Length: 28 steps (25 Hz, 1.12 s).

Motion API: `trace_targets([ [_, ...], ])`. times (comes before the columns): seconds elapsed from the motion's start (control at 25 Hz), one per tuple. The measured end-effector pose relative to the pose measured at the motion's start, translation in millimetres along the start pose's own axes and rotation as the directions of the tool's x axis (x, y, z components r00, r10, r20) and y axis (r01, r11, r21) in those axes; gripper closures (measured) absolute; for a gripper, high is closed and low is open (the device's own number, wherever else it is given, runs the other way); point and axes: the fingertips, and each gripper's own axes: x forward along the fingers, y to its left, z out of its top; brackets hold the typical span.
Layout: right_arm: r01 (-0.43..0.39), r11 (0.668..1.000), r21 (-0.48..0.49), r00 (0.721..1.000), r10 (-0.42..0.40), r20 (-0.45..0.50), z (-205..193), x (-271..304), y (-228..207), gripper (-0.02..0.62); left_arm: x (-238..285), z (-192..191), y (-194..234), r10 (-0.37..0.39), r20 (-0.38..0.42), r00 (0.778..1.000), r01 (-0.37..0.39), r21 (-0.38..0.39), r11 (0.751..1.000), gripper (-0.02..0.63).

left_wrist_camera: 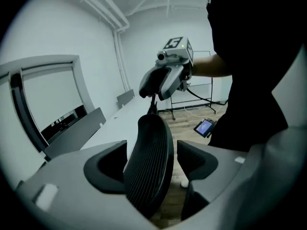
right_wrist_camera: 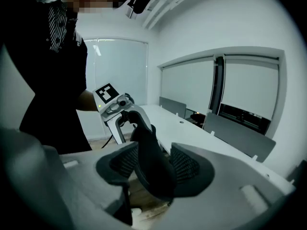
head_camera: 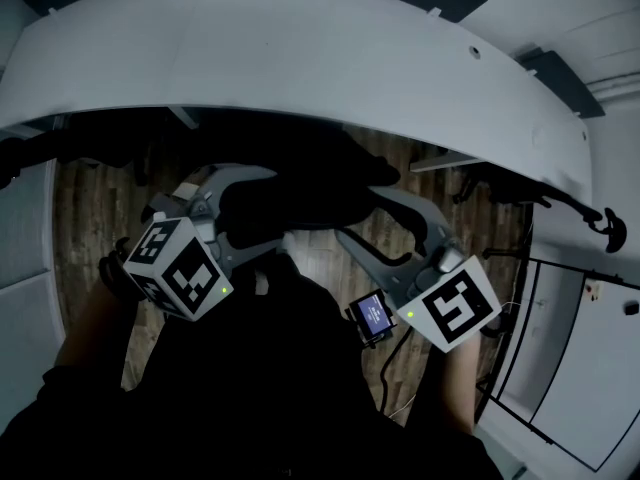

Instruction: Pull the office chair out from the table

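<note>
- My left gripper (left_wrist_camera: 152, 163) and right gripper (right_wrist_camera: 156, 169) stood released, jaws astride the black ribbed office chair back (left_wrist_camera: 148, 143).
- I judged both should clench it firmly before pulling.

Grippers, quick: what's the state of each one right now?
Left gripper: open, jaws either side of the chair back, not clamped.
Right gripper: open, chair back between its jaws too.

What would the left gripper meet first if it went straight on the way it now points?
The office chair's backrest: its edge stands between the left gripper's open fingers. The white table seems farther on.
</note>
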Motion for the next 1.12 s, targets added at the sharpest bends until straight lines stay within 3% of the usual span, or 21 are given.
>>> trace_targets([
  [0.28,-0.049,0.978,-0.201,0.972,0.000,-0.235,-37,25,16,0.291,19,-22,-9,0.001,-0.156,0.988,0.027,0.177,0.984,0.249],
  [0.44,-0.086,0.965,-0.249,0.962,0.015,-0.274,-53,42,21,0.259,22,-32,-9,0.008,-0.215,0.977,0.045,0.241,0.969,0.236],
  [0.6,-0.143,0.957,-0.251,0.946,0.058,-0.318,-68,53,21,0.225,28,-34,-7,0.007,-0.262,0.965,0.071,0.288,0.955,0.222],
  [0.88,-0.172,0.896,-0.409,0.880,-0.047,-0.473,-102,75,10,0.214,44,-45,-8,-0.004,-0.345,0.939,0.128,0.338,0.932,0.163],
  [1.12,-0.194,0.886,-0.421,0.870,-0.043,-0.492,-109,88,7,0.214,53,-63,-10,-0.018,-0.411,0.911,0.183,0.366,0.913,0.158],
])
